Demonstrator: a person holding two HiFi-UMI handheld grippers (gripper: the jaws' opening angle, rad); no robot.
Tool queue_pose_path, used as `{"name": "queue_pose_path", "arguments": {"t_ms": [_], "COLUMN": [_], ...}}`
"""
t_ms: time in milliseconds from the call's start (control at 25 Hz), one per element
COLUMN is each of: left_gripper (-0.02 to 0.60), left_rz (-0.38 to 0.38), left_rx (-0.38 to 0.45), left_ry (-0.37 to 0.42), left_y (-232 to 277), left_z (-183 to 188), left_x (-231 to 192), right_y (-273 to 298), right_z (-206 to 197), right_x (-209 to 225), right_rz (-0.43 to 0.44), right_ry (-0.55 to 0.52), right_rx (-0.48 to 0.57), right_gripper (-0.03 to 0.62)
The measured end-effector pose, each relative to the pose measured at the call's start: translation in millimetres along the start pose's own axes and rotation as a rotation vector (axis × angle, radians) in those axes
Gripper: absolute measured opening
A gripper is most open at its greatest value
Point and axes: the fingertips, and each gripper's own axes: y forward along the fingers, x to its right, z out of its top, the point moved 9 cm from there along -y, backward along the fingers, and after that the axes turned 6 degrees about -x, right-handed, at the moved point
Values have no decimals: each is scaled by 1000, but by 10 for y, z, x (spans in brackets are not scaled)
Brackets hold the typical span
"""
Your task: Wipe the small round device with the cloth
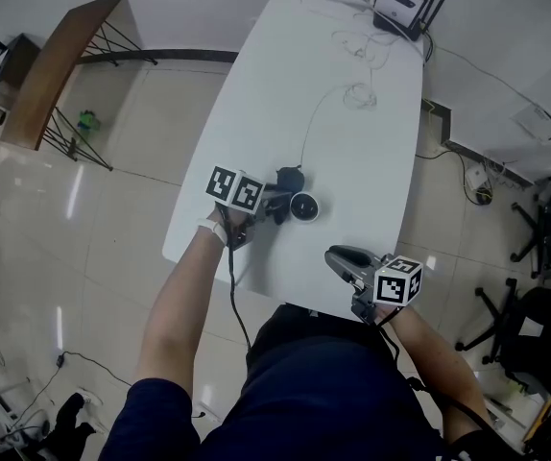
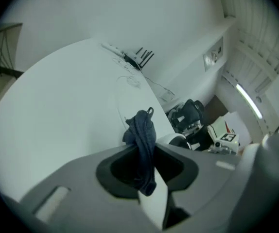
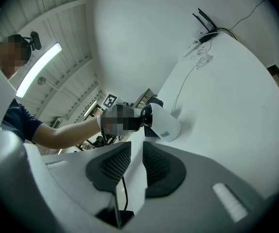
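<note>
- Jaws of the left gripper [image 1: 274, 203] clamped the dark cloth [image 1: 290, 177] just beside the small round device [image 1: 304, 206], poised to wipe; the white table [image 1: 285, 84] stood on a tiled floor.
- Left gripper view: cloth bunched between the pads, ends poking out.
- Right gripper view: right gripper [image 3: 130, 164] waited, jaws slightly apart, empty, facing the device.

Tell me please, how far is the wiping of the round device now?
Done: the left claw grips the cloth. In hand: the cloth sits beside the round device; contact is unclear. Remaining: the wiping itself. The right claw is empty, away from the device.
</note>
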Motion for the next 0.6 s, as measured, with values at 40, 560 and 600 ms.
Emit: {"name": "queue_pose_path", "arguments": {"t_ms": [40, 560, 600], "left_gripper": [92, 92, 92], "left_rz": [-8, -99, -101], "left_rx": [13, 168, 171], "left_ry": [-35, -312, -318], "left_y": [-6, -93, -95], "left_z": [-35, -547, -583], "left_x": [-19, -2, 12], "right_y": [-1, 69, 76], "right_z": [4, 48, 46], "right_x": [12, 89, 90], "right_rz": [1, 37, 40], "right_ry": [4, 8, 6], "right_rx": [2, -36, -40], "right_gripper": [80, 67, 67]}}
